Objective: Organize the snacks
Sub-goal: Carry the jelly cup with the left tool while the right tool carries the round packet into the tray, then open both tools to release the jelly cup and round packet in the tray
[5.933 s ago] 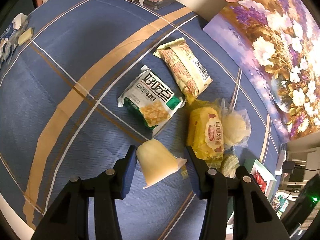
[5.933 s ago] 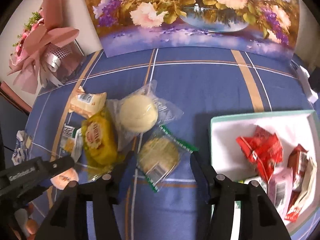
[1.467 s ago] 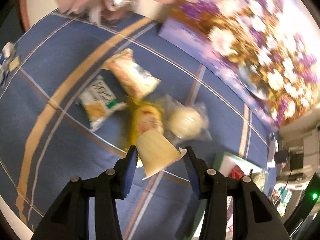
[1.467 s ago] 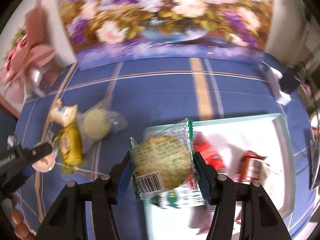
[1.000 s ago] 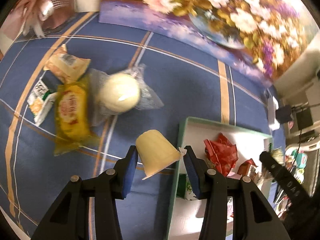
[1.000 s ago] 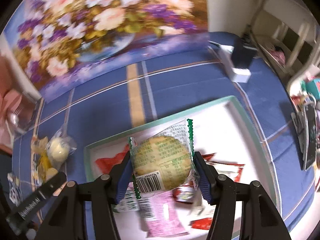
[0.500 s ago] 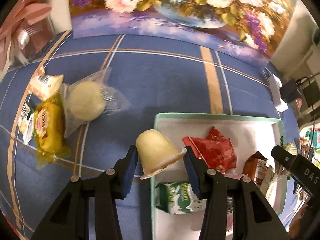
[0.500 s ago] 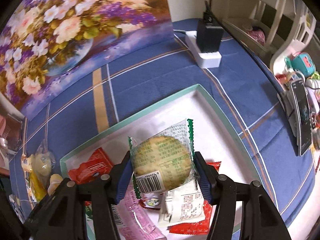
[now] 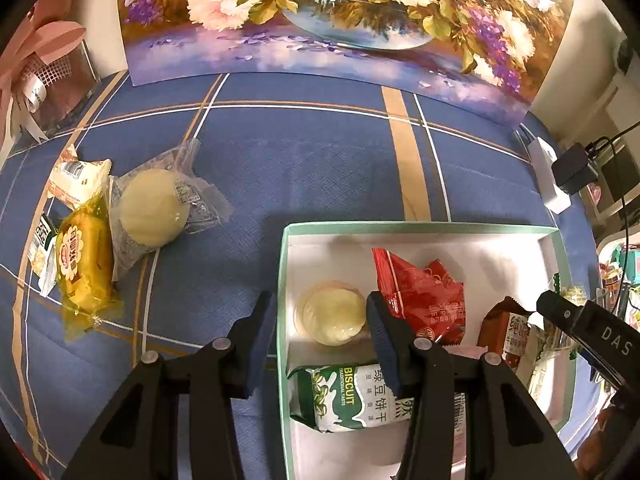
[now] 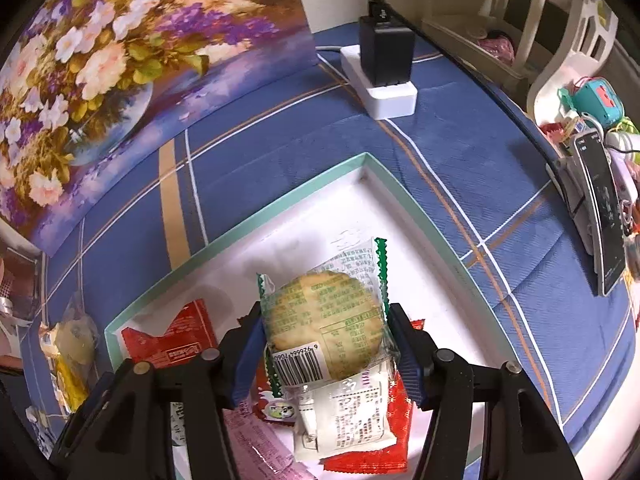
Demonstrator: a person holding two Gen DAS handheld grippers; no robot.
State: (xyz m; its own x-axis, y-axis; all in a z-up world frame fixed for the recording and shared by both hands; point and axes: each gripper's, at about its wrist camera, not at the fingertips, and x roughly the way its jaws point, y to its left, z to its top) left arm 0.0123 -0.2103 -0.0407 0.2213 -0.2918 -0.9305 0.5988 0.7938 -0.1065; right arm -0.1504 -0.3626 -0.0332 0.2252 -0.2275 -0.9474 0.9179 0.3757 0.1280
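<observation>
Since half a second before, the jelly cup [image 9: 333,316] had left the left claw [image 9: 320,334] and we found it lying in the tray [image 9: 420,229], rim toward us, in the gap between the fingers; the fingers stood apart from it, released. Both claws had earlier come across from the loose snacks to the tray.

Right claw [image 10: 326,354] clamped the round biscuit packet [image 10: 326,320] by its sides, held above the red wrappers [image 10: 172,346] and a white packet [image 10: 348,416] already in the tray [image 10: 404,196].

Desk [image 9: 300,168] wore a blue cloth with tan and white lines; a flower painting [image 9: 320,12] stood along its back edge.

Only the left view gave us the snacks still outside: a pale round bun in clear wrap [image 9: 154,208], a yellow packet [image 9: 82,264], a green biscuit pack [image 9: 352,396] inside the tray. Only the right view gave a white power strip with a black adapter [image 10: 386,60], a phone on a stand [image 10: 600,208] and white furniture beyond the desk's edge.
</observation>
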